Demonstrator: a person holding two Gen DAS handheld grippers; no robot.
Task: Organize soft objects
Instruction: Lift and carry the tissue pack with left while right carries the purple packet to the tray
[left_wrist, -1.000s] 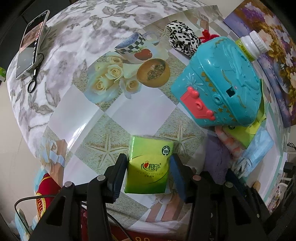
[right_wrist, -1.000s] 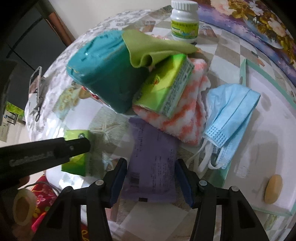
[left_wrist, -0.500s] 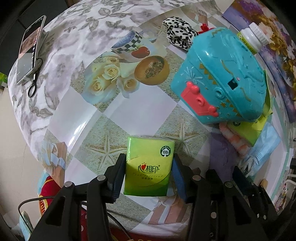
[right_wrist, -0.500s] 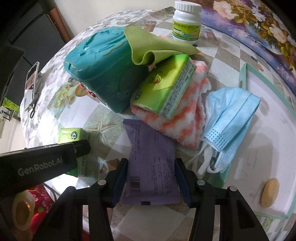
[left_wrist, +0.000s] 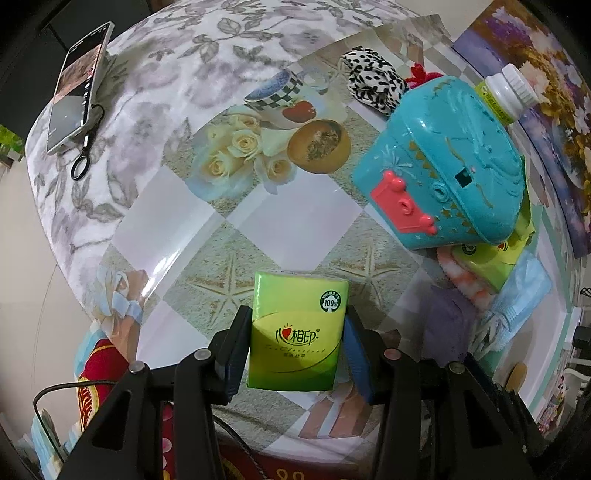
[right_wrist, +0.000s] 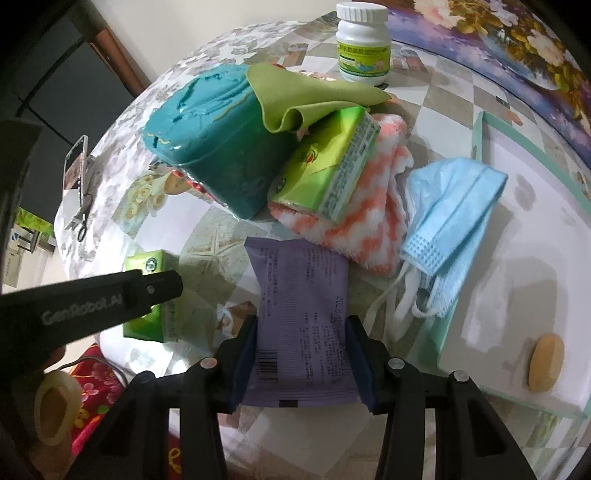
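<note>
Far left on the flowered cloth lies a smartphone (left_wrist: 79, 86) with a small ring-ended cord (left_wrist: 83, 162) beside it, well apart from everything you are working with. Your left gripper (left_wrist: 297, 356) points down at the table (left_wrist: 258, 206), and its fingers (left_wrist: 236, 354) pinch a green tissue pack (left_wrist: 297, 334) by its two long sides; the pack's printed face looks up at the camera and its far end sticks out past the fingertips. In the right wrist view that same pack (right_wrist: 147, 291) shows partly behind the left gripper's black arm.

Next over, your right gripper (right_wrist: 301, 360) has a purple wipes packet (right_wrist: 301, 325) between its fingers (right_wrist: 245, 354). Both blue pads lie against the packet's edges, barcode end nearest you, so you are holding it.

Beyond the packet sits the pile. A teal plastic case (right_wrist: 214, 140) leans on a second green tissue pack (right_wrist: 327, 168), with a yellow-green cloth (right_wrist: 306, 98) draped over both. The second pack rests on an orange-and-white fluffy towel (right_wrist: 365, 218), which touches the far end of the purple packet. Behind the pile stands a white pill bottle (right_wrist: 364, 46).

To the right of the towel, a blue face mask (right_wrist: 450, 229) lies with its loops trailing, partly over the edge of a white tray with a mint rim (right_wrist: 517, 280). A small tan oval piece (right_wrist: 546, 362) sits alone near the tray's near right corner.
</note>
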